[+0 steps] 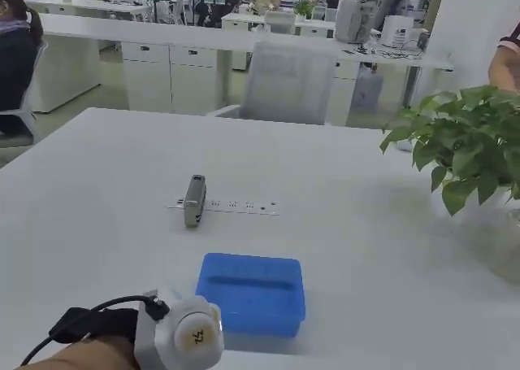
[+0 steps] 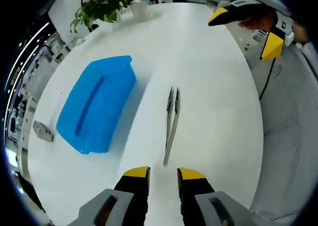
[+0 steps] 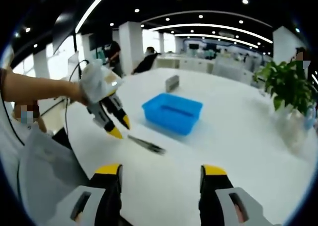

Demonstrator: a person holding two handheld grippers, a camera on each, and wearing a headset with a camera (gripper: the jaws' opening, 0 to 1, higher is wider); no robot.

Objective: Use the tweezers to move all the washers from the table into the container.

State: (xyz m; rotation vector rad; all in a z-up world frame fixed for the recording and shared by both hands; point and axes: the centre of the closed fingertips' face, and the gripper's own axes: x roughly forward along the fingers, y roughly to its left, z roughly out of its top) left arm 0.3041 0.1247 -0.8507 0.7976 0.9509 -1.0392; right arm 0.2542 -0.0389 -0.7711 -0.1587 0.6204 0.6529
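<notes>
Tweezers [image 2: 171, 121], slim grey metal, lie flat on the smooth white table [image 2: 218, 97] beside the blue rectangular plastic container [image 2: 94, 109]. Left hand-held gripper [image 2: 163, 174] hangs just short of them, yellow-tipped jaws slightly parted and empty; right hand-held gripper [image 3: 161, 170] is spread wide, holding nothing

The tweezers [image 2: 171, 121] lie on the white tabletop [image 2: 213, 87], just beyond the slightly parted, empty fingers [image 2: 137, 173] of the left gripper [image 2: 163, 175]. The blue container [image 2: 114, 87] sits near the tweezers, not touching them.
</notes>
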